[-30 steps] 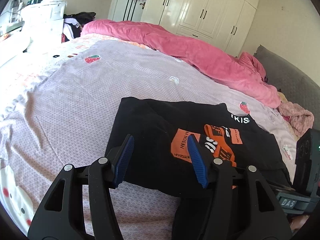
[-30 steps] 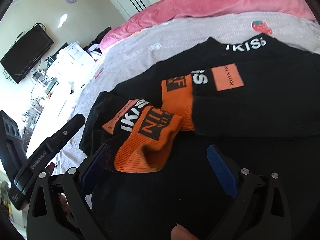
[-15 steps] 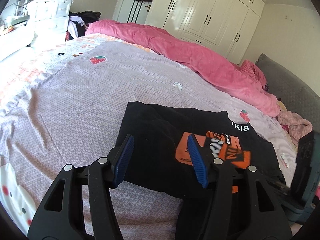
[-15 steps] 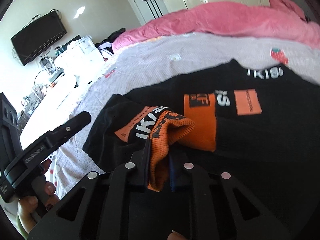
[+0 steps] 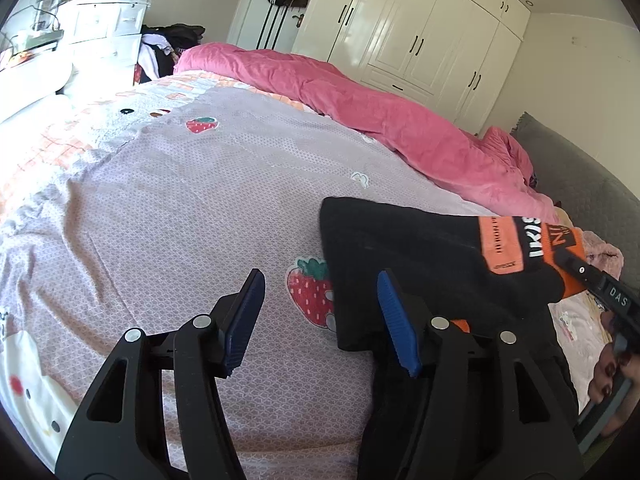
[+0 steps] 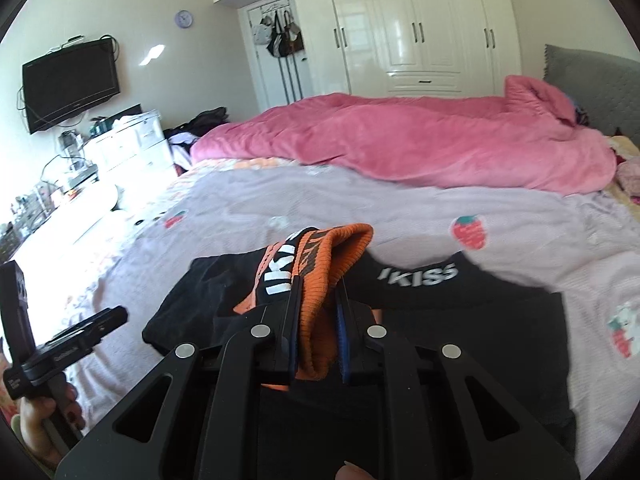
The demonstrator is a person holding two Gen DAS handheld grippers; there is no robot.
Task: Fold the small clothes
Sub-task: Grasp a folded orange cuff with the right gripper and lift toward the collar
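The black sweatshirt point(image 6: 460, 320) lies on the lilac strawberry bedsheet point(image 5: 168, 208) and looks soft, light and floppy, so the thick orange cuff point(image 6: 320, 280) at the sleeve end is a good place to pinch it. A second ago the right gripper point(image 6: 318, 332) was wide open over that cuff; now its jaws have closed on the cuff and lifted it up off the shirt. The left gripper point(image 5: 320, 320) is half open with nothing in it, and the shirt's edge seems to lie just under its right finger.

A home bedroom: bed point(image 6: 360, 216) with pink duvet point(image 6: 400, 148), white wardrobes point(image 6: 420, 28), wall television point(image 6: 70, 82)
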